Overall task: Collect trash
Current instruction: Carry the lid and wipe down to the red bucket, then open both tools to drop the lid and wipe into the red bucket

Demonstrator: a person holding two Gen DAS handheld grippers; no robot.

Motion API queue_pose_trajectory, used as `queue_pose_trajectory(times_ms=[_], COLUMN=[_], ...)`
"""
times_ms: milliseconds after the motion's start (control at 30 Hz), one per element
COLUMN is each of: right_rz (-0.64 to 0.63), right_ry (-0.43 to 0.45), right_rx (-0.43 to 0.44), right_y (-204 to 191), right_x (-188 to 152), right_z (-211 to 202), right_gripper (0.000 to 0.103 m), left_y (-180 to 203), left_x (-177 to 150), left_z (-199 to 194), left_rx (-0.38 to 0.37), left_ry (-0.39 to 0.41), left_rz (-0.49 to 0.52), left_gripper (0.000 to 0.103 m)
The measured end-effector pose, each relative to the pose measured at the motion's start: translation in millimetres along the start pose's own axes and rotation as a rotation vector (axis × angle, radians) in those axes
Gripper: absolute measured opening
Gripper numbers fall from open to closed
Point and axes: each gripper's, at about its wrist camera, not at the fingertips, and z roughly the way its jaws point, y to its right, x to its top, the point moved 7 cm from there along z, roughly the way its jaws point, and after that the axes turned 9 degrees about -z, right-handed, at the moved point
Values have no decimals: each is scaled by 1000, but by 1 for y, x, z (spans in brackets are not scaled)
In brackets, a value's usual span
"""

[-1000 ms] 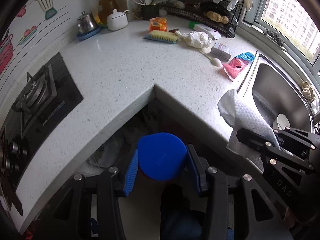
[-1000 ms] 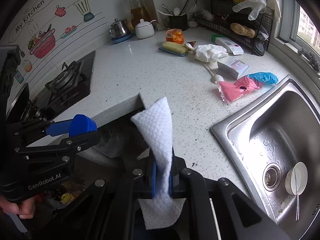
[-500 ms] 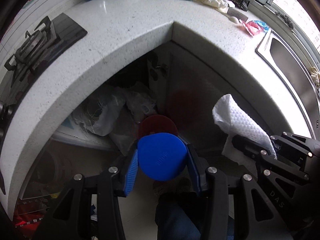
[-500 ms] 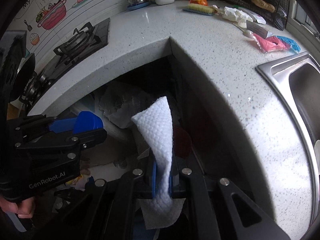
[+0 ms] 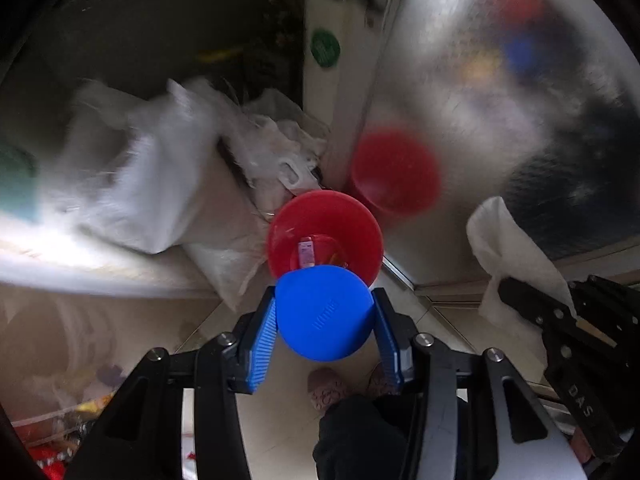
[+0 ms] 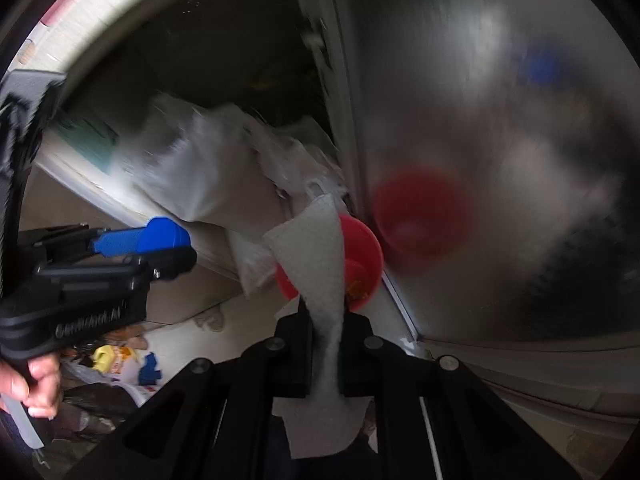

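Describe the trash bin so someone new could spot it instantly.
Look low at the floor beside the reflective metal cabinet door. The small red bin stands open-topped at the door's foot, white plastic bags on its other side. The door shows only its blurred red reflection; the real bin has scraps inside.

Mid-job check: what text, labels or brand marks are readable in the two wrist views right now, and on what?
"DAS": white letters on the right gripper, seen from the left wrist view.
"GenRobot.AI": on the left gripper, blurred, only just legible.
Raised word on the blue lid: too faint to read.
Green round sticker: print blurred.
Packet in the red bin: too small.
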Motion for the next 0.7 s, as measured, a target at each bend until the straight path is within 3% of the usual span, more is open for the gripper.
queue_pose_trajectory(times_ms=[200,433,500,633,700], right_rz=[7,17,12,8,-2], right_ry=[-10,-21,-27,-34,-45], right_rx=[-34,-30,-31,-23,-20], right_y=[13,22,25,28,30], right_x=[-9,-4,-6,-3,-1], right_z=[55,79,82,83,85], right_gripper=[8,8,8,8,8], left_y=[4,7,9,6,4], left_x=[17,29,30,33,34], left_z=[60,77,78,77,76], left_rx=[21,8,3,4,35], left_ry=[32,29,25,22,29], left_rz=[47,78,86,78,80], left_gripper=[43,43,50,84,85])
